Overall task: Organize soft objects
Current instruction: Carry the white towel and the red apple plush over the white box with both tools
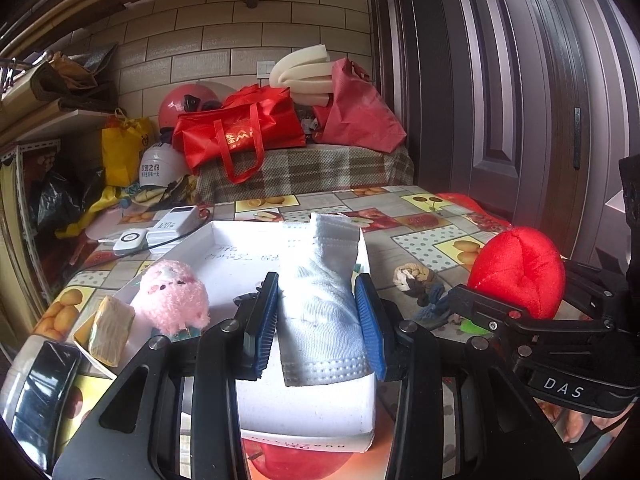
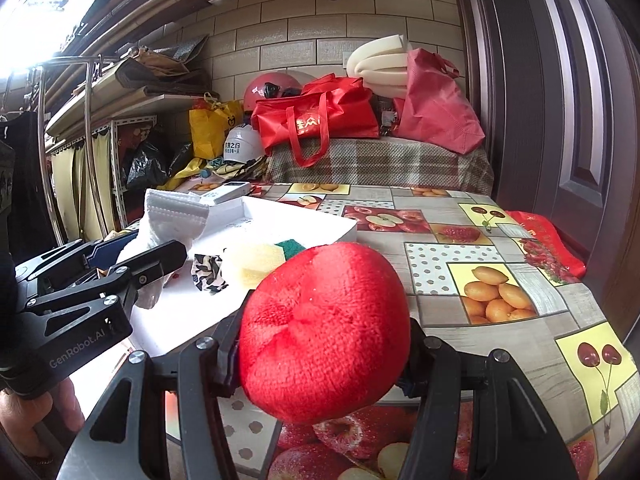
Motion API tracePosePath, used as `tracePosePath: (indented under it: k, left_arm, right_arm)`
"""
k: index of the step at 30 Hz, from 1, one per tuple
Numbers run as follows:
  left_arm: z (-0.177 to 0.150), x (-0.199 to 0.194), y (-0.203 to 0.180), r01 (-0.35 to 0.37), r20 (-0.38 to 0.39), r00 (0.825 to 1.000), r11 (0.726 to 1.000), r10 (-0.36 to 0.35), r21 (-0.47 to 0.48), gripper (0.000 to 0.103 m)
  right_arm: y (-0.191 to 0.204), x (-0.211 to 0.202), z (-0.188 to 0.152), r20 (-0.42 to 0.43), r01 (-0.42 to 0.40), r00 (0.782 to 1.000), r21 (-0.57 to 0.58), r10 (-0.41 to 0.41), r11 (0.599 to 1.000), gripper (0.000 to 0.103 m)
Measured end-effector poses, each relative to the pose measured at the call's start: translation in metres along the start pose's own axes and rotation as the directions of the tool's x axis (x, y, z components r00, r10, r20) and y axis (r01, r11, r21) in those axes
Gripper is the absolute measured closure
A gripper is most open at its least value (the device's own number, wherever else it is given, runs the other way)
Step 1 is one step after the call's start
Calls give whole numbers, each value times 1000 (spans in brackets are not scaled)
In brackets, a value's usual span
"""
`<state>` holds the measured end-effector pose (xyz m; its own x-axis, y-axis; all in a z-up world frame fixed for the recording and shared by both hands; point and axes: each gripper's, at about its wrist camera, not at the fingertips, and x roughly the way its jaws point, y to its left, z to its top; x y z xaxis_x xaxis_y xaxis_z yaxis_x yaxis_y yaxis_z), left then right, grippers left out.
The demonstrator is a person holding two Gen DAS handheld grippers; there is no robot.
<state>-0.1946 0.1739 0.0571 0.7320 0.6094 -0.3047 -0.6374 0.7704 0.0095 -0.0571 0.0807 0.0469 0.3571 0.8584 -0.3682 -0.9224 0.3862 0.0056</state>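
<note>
Sock (image 1: 320, 304) lengthwise in left claw (image 1: 316, 320) — upright

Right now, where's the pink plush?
In the left wrist view, the pink plush sits at the left end of the white tray, beside a yellow sponge, left of the left gripper.

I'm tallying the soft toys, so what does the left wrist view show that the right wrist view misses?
Left wrist only: the pink plush toy in the white box.
Right wrist only: the yellow sponge in that box.
Both: the left claw shut on the white sock, the right claw shut on the red plush ball.
</note>
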Motion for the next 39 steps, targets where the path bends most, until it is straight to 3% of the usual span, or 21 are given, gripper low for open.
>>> tracePosePath:
  k: [10, 19, 27, 39]
  left_arm:
    - [-1, 2, 33, -36, -13, 999, 996, 35, -81, 65]
    - [-1, 4, 37, -69, -7, 998, 995, 68, -70, 65]
    - [-2, 11, 66, -86, -37, 996, 982, 80, -169, 65]
    - [1, 20, 68, -110, -56, 993, 982, 103, -153, 65]
  right_arm:
    - [13, 5, 3, 6, -8, 1000, -23, 8, 1000, 45]
    - [21, 16, 6, -13, -17, 1000, -5, 17, 1000, 45]
    - [31, 28, 11, -16, -41, 999, -17, 40, 999, 45]
    - [58, 52, 19, -39, -105, 994, -43, 103, 994, 45]
